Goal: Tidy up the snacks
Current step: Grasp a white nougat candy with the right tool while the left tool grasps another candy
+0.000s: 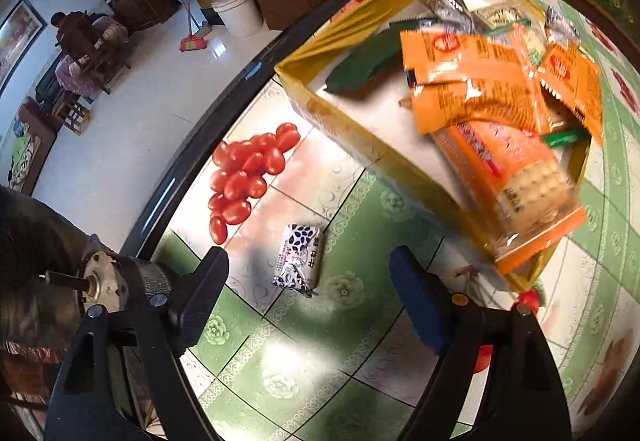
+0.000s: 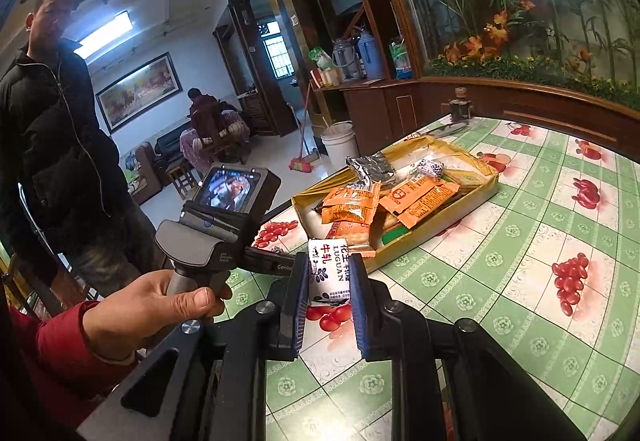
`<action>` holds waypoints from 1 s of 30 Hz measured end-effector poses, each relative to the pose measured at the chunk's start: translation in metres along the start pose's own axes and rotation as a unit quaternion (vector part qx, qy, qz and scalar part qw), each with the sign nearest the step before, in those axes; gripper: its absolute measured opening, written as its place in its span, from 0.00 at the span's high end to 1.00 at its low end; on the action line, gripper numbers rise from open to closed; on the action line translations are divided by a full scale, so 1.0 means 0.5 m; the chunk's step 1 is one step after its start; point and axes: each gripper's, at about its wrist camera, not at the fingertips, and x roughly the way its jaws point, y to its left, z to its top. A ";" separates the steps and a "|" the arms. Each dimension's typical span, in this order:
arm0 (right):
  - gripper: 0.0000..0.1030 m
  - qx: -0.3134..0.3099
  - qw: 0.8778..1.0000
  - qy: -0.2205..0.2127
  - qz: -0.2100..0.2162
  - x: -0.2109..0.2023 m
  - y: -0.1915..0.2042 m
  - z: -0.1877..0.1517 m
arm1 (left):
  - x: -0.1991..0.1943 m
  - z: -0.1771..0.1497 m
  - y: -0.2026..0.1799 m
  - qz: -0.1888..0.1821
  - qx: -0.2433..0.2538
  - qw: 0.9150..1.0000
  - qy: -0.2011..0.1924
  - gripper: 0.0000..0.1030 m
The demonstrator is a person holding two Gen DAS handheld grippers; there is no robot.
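While the right gripper clamped one candy upright, the spread left gripper faced another candy just ahead, lengthwise.

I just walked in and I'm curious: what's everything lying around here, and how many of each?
Tray: one, yellow-gold, on the table.
Orange packets: several, piled in the tray.
Green packet: one, dark, in the tray.
Silver packet: one, at the tray's far end.
Nougat candy: one, white with dark print, on the table before the left tongs.
Second nougat candy: one, same wrapper, held in the right tongs.
Table: one, green-and-white fruit-print cover.
Bucket: one, white, on the floor.
Left tongs: open.
Right tongs: shut on candy.
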 end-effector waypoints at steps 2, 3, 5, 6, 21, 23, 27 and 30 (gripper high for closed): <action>0.82 -0.001 1.000 0.000 0.000 0.000 0.004 0.000 | -0.001 -0.004 -0.011 0.011 0.014 1.000 -0.017 0.18; 0.82 -0.003 1.000 0.001 0.000 0.000 0.007 -0.001 | -0.005 -0.007 -0.018 0.009 0.024 0.999 -0.025 0.18; 0.82 -0.008 1.000 0.002 -0.003 0.000 0.015 -0.001 | -0.009 -0.012 -0.029 0.007 0.039 0.998 -0.039 0.18; 0.82 -0.010 1.000 0.002 -0.004 -0.002 0.017 -0.001 | -0.011 -0.014 -0.028 0.009 0.043 0.998 -0.044 0.18; 0.82 -0.012 1.000 -0.003 -0.023 -0.009 0.046 -0.007 | -0.033 -0.040 -0.037 -0.123 0.082 0.986 -0.079 0.84; 0.82 -0.010 1.000 -0.006 -0.026 -0.014 0.046 -0.009 | -0.041 -0.052 -0.040 -0.133 0.087 0.984 -0.085 0.84; 0.82 -0.003 0.999 -0.011 -0.033 -0.025 0.042 -0.014 | -0.073 -0.087 -0.052 -0.149 0.099 0.978 -0.106 0.84; 0.82 0.003 0.999 -0.016 -0.040 -0.037 0.042 -0.021 | -0.091 -0.100 -0.044 -0.158 0.115 0.972 -0.131 0.84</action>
